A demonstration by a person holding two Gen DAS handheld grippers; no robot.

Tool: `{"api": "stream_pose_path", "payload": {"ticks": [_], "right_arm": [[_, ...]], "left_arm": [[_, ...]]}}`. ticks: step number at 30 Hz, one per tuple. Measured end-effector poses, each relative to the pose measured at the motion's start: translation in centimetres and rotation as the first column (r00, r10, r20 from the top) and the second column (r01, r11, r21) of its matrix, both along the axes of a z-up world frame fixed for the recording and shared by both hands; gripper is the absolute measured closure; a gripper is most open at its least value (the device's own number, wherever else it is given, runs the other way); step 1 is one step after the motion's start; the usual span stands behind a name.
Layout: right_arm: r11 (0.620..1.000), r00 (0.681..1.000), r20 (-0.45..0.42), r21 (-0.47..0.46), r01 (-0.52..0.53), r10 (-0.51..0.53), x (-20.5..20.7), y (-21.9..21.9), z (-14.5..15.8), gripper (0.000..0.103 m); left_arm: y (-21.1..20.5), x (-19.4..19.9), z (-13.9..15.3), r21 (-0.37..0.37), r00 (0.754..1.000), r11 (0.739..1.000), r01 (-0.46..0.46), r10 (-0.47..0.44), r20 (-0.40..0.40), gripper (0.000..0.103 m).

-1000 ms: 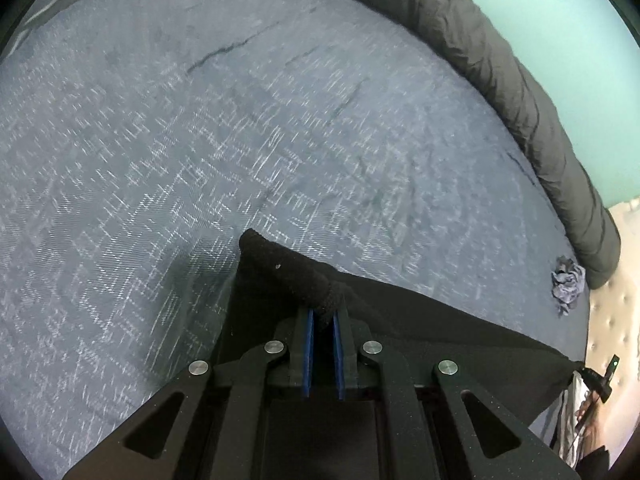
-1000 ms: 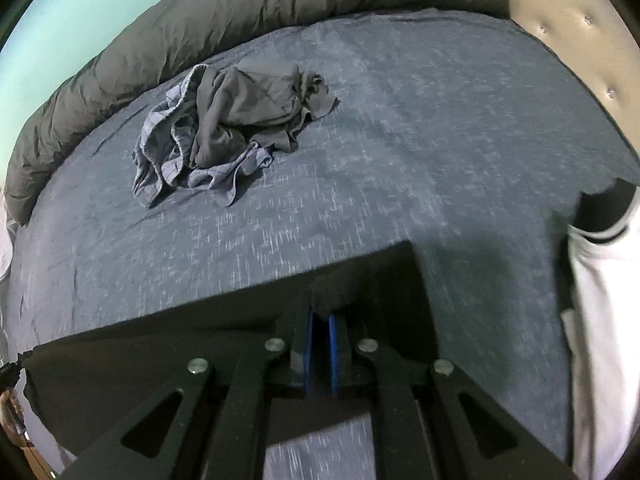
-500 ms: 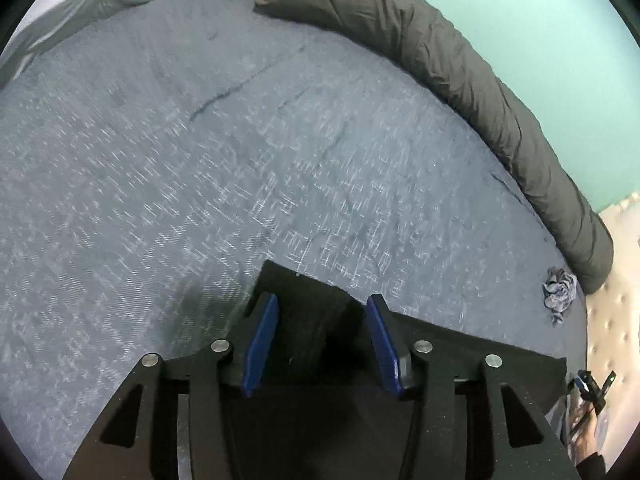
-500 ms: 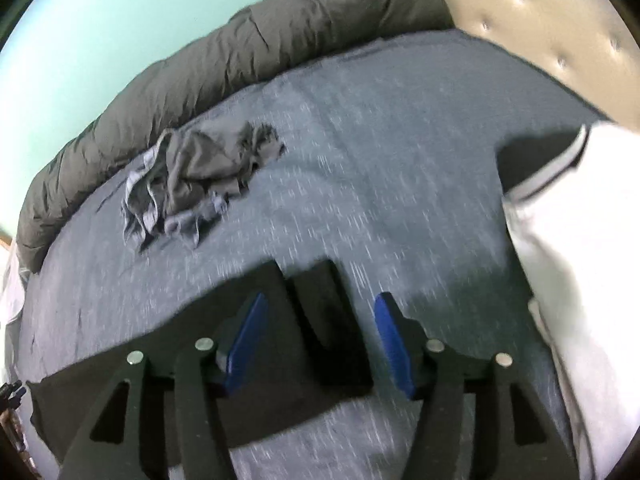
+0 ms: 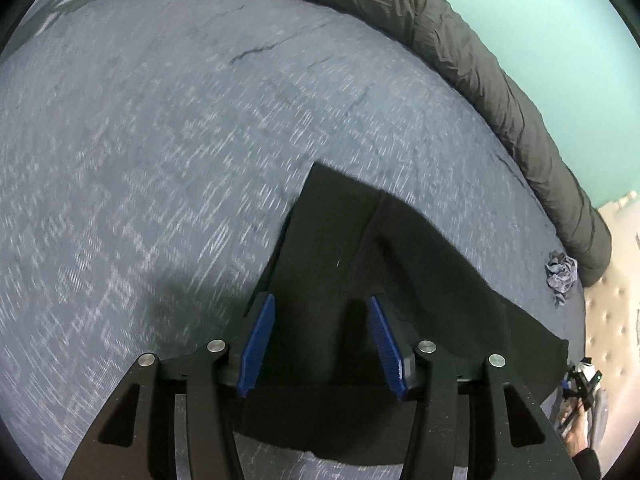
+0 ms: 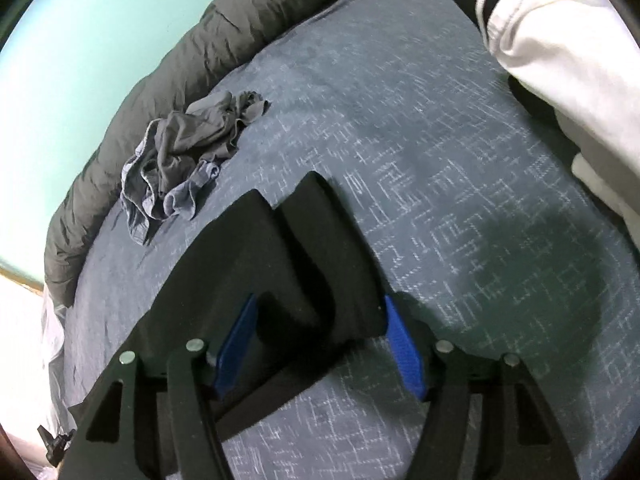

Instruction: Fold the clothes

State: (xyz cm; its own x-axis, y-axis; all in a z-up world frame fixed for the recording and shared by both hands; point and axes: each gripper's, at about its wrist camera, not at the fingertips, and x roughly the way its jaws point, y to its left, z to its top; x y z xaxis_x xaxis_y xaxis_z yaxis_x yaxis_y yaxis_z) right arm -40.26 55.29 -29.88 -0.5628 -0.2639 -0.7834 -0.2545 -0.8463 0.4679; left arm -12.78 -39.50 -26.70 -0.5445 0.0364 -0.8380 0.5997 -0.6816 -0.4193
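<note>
A black garment (image 5: 360, 264) lies flat on the blue-grey patterned bed sheet (image 5: 140, 140). My left gripper (image 5: 322, 322) hovers over its left end, open, with nothing between its blue pads (image 5: 260, 332). In the right wrist view the same black garment (image 6: 288, 256) shows a doubled-over right end. My right gripper (image 6: 320, 328) is open above that end, holding nothing. A crumpled grey and blue heap of clothes (image 6: 188, 156) rests farther back, seen small in the left wrist view as the heap of clothes (image 5: 562, 274).
A rolled dark grey duvet (image 5: 480, 72) runs along the bed's far edge under a teal wall. A white garment with black trim (image 6: 560, 40) lies at the right of the right wrist view. A padded beige headboard (image 5: 616, 312) stands at the right.
Both grippers were shut on the black garment's ends a second ago. They have opened, let it drop flat on the sheet, and drawn back from it.
</note>
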Motion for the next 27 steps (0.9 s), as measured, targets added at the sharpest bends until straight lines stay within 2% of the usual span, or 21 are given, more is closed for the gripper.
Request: {"api": "stream_pose_path", "payload": {"ticks": [3, 6, 12, 19, 21, 22, 23, 25, 27], "right_arm": [[0.999, 1.000, 0.003, 0.022, 0.028, -0.028, 0.1, 0.2, -0.4, 0.041], [0.998, 0.998, -0.014, -0.007, 0.068, -0.068, 0.6, 0.3, -0.5, 0.041], [0.988, 0.994, -0.047, -0.126, 0.092, -0.098, 2.5, 0.1, -0.9, 0.040], [0.996, 0.997, -0.049, -0.058, 0.060, -0.063, 0.1, -1.6, -0.4, 0.038], [0.999, 0.998, -0.060, -0.037, 0.033, -0.035, -0.2, -2.4, -0.3, 0.052], [0.999, 0.998, -0.064, -0.025, 0.021, -0.023, -0.4, -2.8, -0.2, 0.080], [1.000, 0.998, -0.061, -0.003, 0.020, -0.020, -0.3, -3.1, 0.1, 0.088], [1.000, 0.997, -0.073, 0.021, 0.018, -0.016, 0.1, -3.6, 1.0, 0.094], [0.999, 0.994, -0.110, 0.021, 0.027, -0.024, 1.0, -3.5, 2.7, 0.094]], "left_arm": [[0.2, 1.3, -0.6, 0.013, 1.000, 1.000, -0.021, 0.022, -0.017, 0.050], [0.3, 2.8, -1.0, 0.039, 0.998, 0.998, -0.046, 0.048, -0.036, 0.049], [0.6, 3.6, -2.1, 0.063, 0.999, 0.997, -0.037, 0.039, -0.032, 0.045], [1.0, 4.2, -2.5, 0.065, 0.997, 0.997, -0.050, 0.054, -0.058, 0.039], [1.1, 4.3, -2.6, 0.065, 0.997, 0.997, -0.051, 0.055, -0.059, 0.039], [0.9, 4.2, -2.6, 0.069, 0.997, 0.996, -0.054, 0.058, -0.059, 0.039], [0.9, 4.2, -2.6, 0.070, 0.996, 0.996, -0.056, 0.061, -0.060, 0.039], [0.8, 4.1, -2.6, 0.069, 0.996, 0.996, -0.059, 0.063, -0.060, 0.039], [0.9, 4.2, -2.5, 0.065, 0.996, 0.996, -0.058, 0.062, -0.060, 0.039]]}}
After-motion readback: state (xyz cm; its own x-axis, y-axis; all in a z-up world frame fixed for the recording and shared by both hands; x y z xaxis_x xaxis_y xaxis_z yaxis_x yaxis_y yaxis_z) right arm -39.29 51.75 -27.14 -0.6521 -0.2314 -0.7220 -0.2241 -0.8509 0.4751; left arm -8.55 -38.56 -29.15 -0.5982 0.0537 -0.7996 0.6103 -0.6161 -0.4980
